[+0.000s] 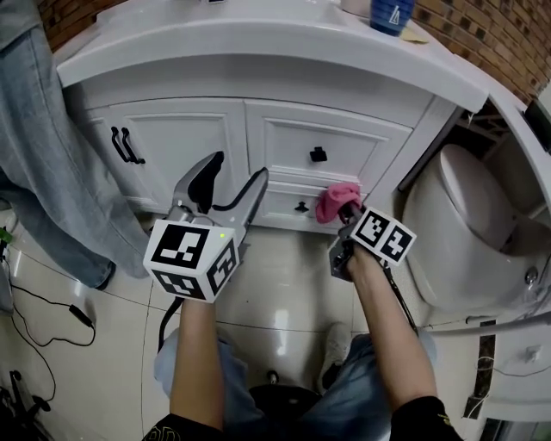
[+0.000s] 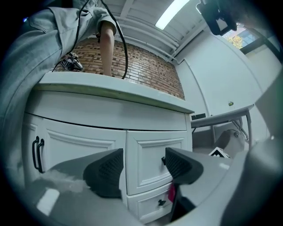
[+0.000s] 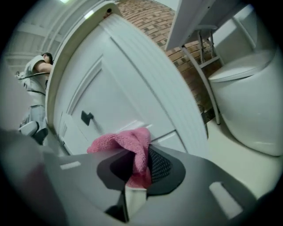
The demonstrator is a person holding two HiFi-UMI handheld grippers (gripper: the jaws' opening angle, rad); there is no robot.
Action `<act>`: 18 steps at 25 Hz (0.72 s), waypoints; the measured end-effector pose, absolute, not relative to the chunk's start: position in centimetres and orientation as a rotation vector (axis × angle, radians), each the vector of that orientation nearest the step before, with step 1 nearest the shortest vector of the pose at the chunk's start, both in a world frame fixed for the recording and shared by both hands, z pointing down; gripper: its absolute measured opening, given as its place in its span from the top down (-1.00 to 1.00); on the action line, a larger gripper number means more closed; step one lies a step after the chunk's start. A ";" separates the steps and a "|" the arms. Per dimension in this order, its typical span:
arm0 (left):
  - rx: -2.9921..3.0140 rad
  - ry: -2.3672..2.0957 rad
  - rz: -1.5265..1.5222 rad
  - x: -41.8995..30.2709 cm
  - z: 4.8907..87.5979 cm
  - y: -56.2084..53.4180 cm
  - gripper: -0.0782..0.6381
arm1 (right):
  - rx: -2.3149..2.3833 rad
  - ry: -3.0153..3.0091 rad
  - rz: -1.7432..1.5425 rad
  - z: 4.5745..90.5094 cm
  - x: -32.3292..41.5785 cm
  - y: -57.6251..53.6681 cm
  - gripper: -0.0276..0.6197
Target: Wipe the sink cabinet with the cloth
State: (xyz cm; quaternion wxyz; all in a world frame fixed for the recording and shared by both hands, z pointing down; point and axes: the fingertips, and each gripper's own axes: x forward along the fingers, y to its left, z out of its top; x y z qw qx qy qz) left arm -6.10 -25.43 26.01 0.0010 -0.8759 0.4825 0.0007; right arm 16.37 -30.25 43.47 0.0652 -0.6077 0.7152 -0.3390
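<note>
The white sink cabinet [image 1: 215, 138] fills the upper head view, with doors at left and drawers with black knobs at centre. A pink cloth [image 1: 337, 201] is pressed against the lower drawer's right end. My right gripper [image 1: 344, 212] is shut on the pink cloth [image 3: 132, 148], which bunches out past the jaws toward the cabinet front [image 3: 115, 101]. My left gripper [image 1: 231, 183] is open and holds nothing, its jaws spread in front of the drawers [image 2: 152, 154], a little off the cabinet.
A white toilet [image 1: 469, 232] stands close on the right of the cabinet. A person in jeans [image 1: 52, 172] stands at the left by the doors. A blue container [image 1: 392, 13] sits on the countertop. A black cable [image 1: 60, 306] lies on the tiled floor.
</note>
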 end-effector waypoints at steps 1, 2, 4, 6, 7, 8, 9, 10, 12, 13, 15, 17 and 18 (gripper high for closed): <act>-2.746 1.525 0.002 -6.4 26.0 -25.5 -0.06 | -1.788 2.208 -1.041 43.8 14.0 -30.4 0.75; -2.741 1.535 0.002 -6.8 26.0 -25.5 -0.06 | -1.734 2.261 -1.060 44.2 11.4 -30.6 0.75; -2.730 1.553 -0.003 -7.4 26.1 -25.5 -0.06 | -1.603 2.367 -1.099 44.9 5.8 -30.8 0.75; -2.719 1.570 -0.011 -8.2 26.1 -25.5 -0.06 | -1.461 2.442 -1.142 45.5 0.5 -31.2 0.75; -2.711 1.577 -0.015 -8.6 26.0 -25.5 -0.06 | -1.399 2.459 -1.164 45.7 -1.7 -31.5 0.75; -2.701 1.583 -0.017 -9.0 25.9 -25.4 -0.06 | -1.350 2.460 -1.184 45.8 -3.4 -31.8 0.75; -2.693 1.591 -0.017 -9.4 25.8 -25.3 -0.06 | -1.316 2.445 -1.202 45.9 -4.6 -32.3 0.75; -2.689 1.598 -0.014 -9.8 25.6 -25.2 -0.06 | -1.299 2.418 -1.218 46.0 -5.4 -32.7 0.75; -2.692 1.606 -0.002 -10.4 25.5 -25.1 -0.06 | -1.311 2.371 -1.236 46.3 -5.7 -33.5 0.75; -2.695 1.606 0.005 -10.6 25.4 -25.1 -0.06 | -1.334 2.374 -1.230 46.4 -5.5 -33.7 0.75; -2.700 1.598 0.010 -10.7 25.4 -25.2 -0.06 | -1.401 2.427 -1.187 46.4 -4.6 -33.7 0.75; -2.710 1.585 0.015 -10.4 25.5 -25.3 -0.06 | -1.485 2.456 -1.165 46.8 -2.5 -33.5 0.75; -2.717 1.575 0.020 -10.0 25.5 -25.4 -0.06 | -1.532 2.445 -1.174 47.1 -0.8 -33.3 0.75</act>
